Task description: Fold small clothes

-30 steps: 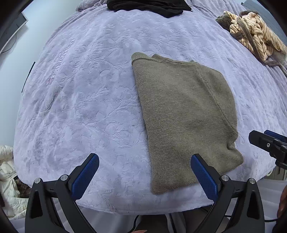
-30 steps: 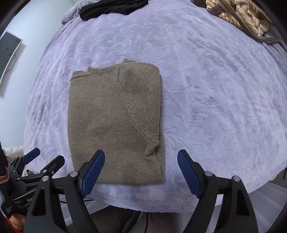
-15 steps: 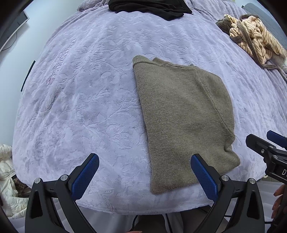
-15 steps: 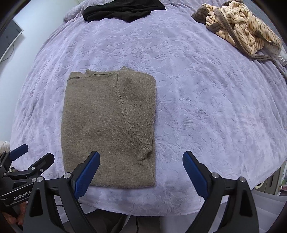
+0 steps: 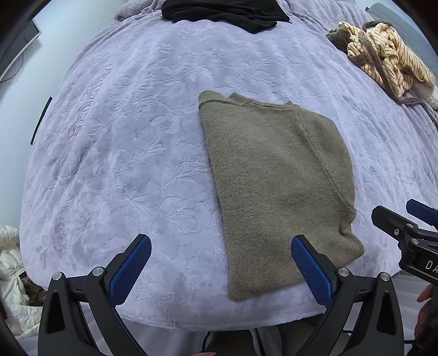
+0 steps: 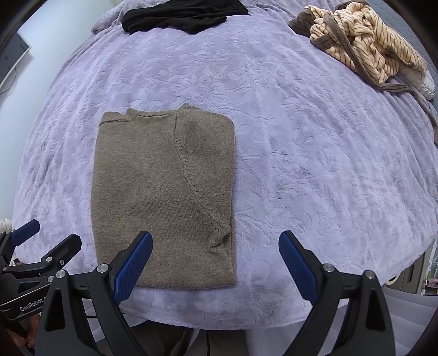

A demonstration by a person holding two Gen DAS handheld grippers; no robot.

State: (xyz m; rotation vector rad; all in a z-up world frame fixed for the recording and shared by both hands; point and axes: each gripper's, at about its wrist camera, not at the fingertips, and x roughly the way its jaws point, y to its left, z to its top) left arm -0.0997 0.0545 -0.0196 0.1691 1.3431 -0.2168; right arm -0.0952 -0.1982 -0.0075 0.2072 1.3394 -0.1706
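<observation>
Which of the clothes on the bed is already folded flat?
The olive-brown sweater, a neat rectangle near the bed's front edge. The black garment and the striped cream one lie bunched at the far side.

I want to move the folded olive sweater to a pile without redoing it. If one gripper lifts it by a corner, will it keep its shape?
Probably not. The olive sweater is soft knit lying in loose layers, so it would likely droop and unfold from one corner. Its fuzzy surface on the plush purple blanket suggests it would drag rather than slide. It looks light enough; supporting two edges seems safer.
</observation>
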